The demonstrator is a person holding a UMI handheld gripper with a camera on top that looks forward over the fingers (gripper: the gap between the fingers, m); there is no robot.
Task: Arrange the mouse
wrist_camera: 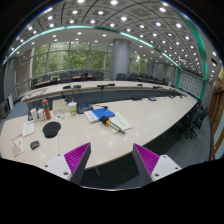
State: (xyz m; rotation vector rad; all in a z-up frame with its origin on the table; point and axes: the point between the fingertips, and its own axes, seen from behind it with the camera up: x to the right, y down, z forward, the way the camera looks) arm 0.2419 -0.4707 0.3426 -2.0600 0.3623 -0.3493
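Your gripper [112, 160] is held high above the table [150, 120], its two fingers spread well apart with nothing between the purple pads [77, 156]. Nearest the left finger, a small dark object [35, 145] lies on the table; it may be the mouse, though it is too small to tell for certain. Just beyond it sits a round black disc [51, 129], possibly a mouse mat. If that dark object is the mouse, expect it to be light, rigid and smooth-shelled, so it will likely slip unless you close on its two long sides near the middle. Farther on lie a blue-and-white packet [100, 115] and a sheet of paper [122, 123], with bottles and boxes [45, 103] behind. Chairs [192, 118] line the far side. Nothing blocks your descent, but the clutter is close around it.
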